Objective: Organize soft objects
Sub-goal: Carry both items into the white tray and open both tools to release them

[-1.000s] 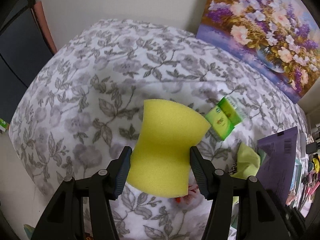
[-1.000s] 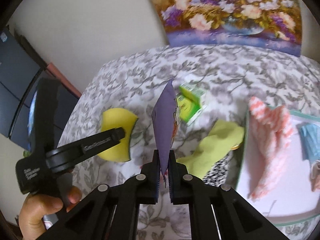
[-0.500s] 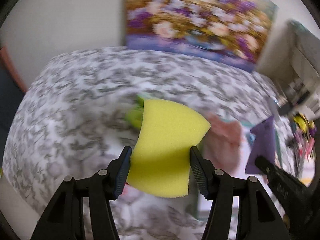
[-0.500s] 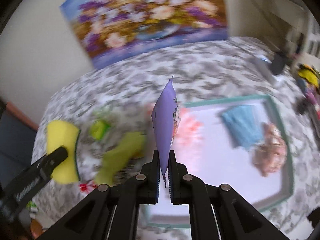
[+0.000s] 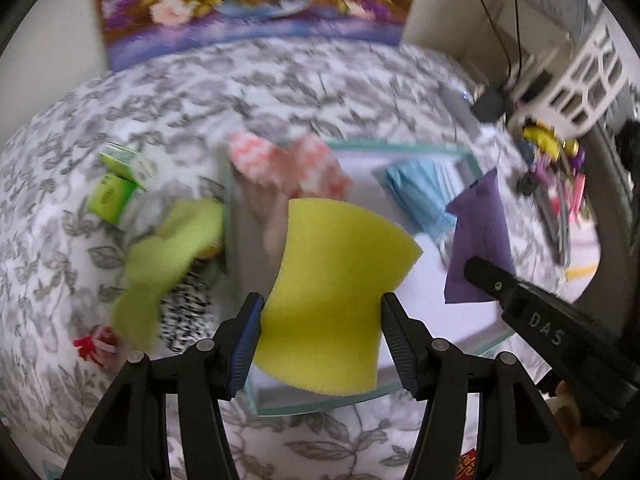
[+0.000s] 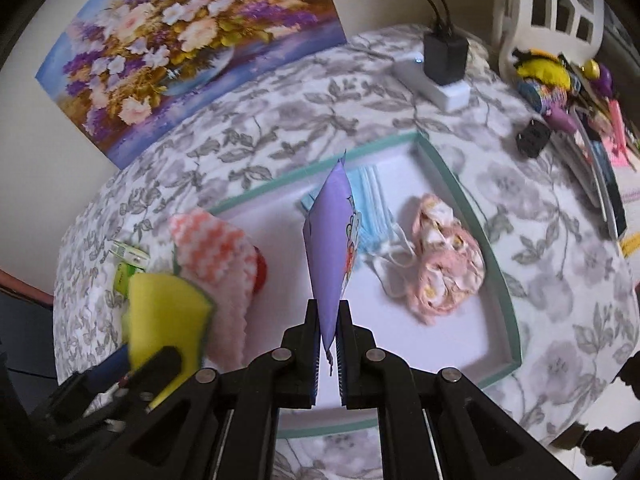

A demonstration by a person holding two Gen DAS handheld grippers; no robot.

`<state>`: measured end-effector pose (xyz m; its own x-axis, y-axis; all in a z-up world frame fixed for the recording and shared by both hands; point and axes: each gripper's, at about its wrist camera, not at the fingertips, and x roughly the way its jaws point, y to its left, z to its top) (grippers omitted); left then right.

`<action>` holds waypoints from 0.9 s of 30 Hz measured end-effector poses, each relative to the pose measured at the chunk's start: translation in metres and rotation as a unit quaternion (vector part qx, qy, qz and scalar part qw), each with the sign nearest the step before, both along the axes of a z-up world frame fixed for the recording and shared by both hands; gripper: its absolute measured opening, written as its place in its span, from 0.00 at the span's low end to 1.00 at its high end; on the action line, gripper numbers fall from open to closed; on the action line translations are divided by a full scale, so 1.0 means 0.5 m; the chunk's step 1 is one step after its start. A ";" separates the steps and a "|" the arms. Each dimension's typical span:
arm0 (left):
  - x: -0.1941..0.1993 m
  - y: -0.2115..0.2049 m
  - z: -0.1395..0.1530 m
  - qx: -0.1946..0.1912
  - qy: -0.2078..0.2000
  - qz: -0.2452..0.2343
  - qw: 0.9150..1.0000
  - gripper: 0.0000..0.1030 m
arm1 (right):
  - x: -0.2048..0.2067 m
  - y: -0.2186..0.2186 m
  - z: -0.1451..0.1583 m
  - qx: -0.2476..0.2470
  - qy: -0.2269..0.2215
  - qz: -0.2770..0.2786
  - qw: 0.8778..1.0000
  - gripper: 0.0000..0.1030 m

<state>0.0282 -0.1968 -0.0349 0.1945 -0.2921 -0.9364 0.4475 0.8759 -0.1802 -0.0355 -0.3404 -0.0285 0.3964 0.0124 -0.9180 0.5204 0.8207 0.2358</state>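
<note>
My left gripper (image 5: 320, 312) is shut on a yellow sponge (image 5: 336, 304) and holds it above the near left part of a white tray with a teal rim (image 6: 472, 216). My right gripper (image 6: 329, 320) is shut on a flat purple packet (image 6: 330, 240) and holds it upright over the tray's middle. The sponge (image 6: 164, 312) and the packet (image 5: 478, 236) each show in the other view. In the tray lie a pink-and-white cloth (image 6: 212, 248), a blue face mask (image 6: 372, 204) and a pink patterned cloth (image 6: 444, 260).
Left of the tray lie a lime-green cloth (image 5: 168, 256), a black-and-white cloth (image 5: 188, 304), a green carton (image 5: 120, 184) and a small red item (image 5: 92, 346). A white power strip with a black plug (image 6: 440, 68) and clutter (image 6: 560, 92) sit right. A flower painting (image 6: 180, 40) leans behind.
Both grippers have swung right from the bare floral cloth to over the tray, still holding the sponge and the purple packet. The tray's contents have come into view.
</note>
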 end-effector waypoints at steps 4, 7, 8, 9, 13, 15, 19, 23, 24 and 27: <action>-0.001 -0.028 -0.031 0.020 0.011 -0.010 1.000 0.60 | -0.003 -0.011 -0.026 0.004 0.021 0.000 1.000 0.08; -0.001 -0.039 -0.046 0.033 0.012 -0.011 0.999 0.60 | -0.004 -0.014 -0.046 0.009 0.034 0.002 0.999 0.10; 0.000 -0.041 -0.052 0.035 0.016 -0.012 0.999 0.60 | -0.003 -0.014 -0.051 0.012 0.039 0.003 0.999 0.11; 0.001 -0.041 -0.056 0.035 0.019 -0.012 0.999 0.61 | -0.002 -0.014 -0.058 0.014 0.044 0.005 0.999 0.11; 0.004 -0.037 -0.062 0.029 0.031 -0.008 0.999 0.63 | 0.001 -0.012 -0.080 0.021 0.061 0.009 0.998 0.11; 0.004 -0.034 -0.059 0.029 0.031 -0.005 0.999 0.70 | 0.001 -0.011 -0.082 0.020 0.063 0.008 0.998 0.11; 0.007 -0.025 -0.052 0.021 0.033 0.000 0.999 0.73 | -0.004 -0.014 -0.077 0.020 0.058 0.002 0.998 0.12; 0.010 -0.012 -0.038 0.010 0.033 0.007 0.999 0.74 | -0.002 -0.015 -0.063 0.018 0.050 0.003 0.999 0.16; 0.010 -0.008 -0.035 0.009 0.031 0.009 0.999 0.77 | -0.002 -0.016 -0.058 0.018 0.045 0.002 0.999 0.21; 0.012 0.003 -0.024 0.001 0.026 0.015 1.000 0.84 | -0.006 -0.017 -0.041 0.016 0.031 -0.002 0.999 0.24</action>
<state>0.0343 -0.1954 -0.0468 0.1546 -0.2849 -0.9460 0.4110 0.8893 -0.2007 -0.0385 -0.3490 -0.0489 0.3387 0.0404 -0.9400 0.5377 0.8115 0.2286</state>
